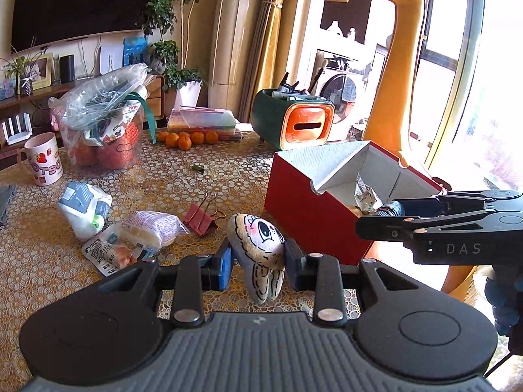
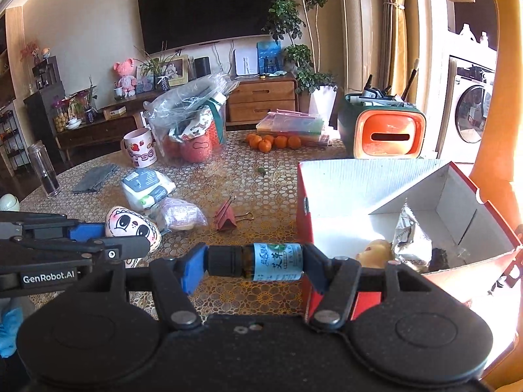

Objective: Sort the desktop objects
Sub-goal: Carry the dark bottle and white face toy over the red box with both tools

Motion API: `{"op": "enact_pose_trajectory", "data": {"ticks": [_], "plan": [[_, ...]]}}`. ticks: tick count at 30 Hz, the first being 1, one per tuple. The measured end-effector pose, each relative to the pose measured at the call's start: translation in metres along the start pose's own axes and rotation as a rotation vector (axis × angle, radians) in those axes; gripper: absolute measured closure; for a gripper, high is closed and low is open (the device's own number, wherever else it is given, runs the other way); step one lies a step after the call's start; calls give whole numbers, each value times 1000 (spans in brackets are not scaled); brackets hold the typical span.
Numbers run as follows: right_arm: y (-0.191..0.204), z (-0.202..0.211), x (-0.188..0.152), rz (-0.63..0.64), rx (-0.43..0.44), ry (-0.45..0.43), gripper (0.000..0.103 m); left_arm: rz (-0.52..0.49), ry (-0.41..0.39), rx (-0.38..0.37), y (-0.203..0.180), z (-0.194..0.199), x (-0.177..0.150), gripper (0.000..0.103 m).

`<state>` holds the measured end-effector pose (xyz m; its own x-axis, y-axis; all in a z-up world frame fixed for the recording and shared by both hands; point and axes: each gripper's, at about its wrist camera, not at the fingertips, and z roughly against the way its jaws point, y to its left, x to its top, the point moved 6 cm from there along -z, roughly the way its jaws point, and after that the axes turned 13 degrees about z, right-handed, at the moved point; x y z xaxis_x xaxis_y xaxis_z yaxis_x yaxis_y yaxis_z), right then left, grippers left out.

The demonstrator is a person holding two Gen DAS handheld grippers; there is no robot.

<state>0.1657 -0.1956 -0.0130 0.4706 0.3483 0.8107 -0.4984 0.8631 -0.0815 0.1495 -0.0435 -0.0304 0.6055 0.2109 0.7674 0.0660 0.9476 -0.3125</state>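
My left gripper (image 1: 258, 261) is shut on a small plush toy (image 1: 258, 245) with a cartoon face, lifted above the patterned table (image 1: 183, 192). From the right wrist view the same plush toy (image 2: 132, 225) shows at the left, clamped in the left gripper (image 2: 130, 238). My right gripper (image 2: 255, 263) is shut on a small brown bottle (image 2: 261, 261) with a blue label and black cap, held sideways beside the left wall of the red box (image 2: 376, 179). In the left view the right gripper (image 1: 382, 219) hangs at the open red box (image 1: 304, 202), the bottle (image 1: 390, 209) at its tip.
On the table lie a pink binder clip (image 1: 199, 220), snack packets (image 1: 153, 228), a wipes pack (image 1: 86, 207), a mug (image 1: 44, 158), a bagged clear tub (image 1: 104, 130), oranges (image 1: 186, 138) and a green-orange organiser (image 1: 294, 121). Inside the box sit a foil packet (image 2: 410, 235) and other small items.
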Motion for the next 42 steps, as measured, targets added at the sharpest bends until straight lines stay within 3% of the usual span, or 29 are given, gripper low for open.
{"op": "enact_pose_trajectory", "data": {"ticks": [24, 35, 42], "plan": [[-94, 10, -24, -72, -116, 4, 41, -149, 51, -96, -93, -67, 21, 72], [-130, -15, -20, -57, -133, 18, 41, -259, 89, -70, -127, -126, 46, 72], [-147, -36, -27, -45, -140, 62, 41, -273, 150, -40, -135, -169, 54, 72]]}}
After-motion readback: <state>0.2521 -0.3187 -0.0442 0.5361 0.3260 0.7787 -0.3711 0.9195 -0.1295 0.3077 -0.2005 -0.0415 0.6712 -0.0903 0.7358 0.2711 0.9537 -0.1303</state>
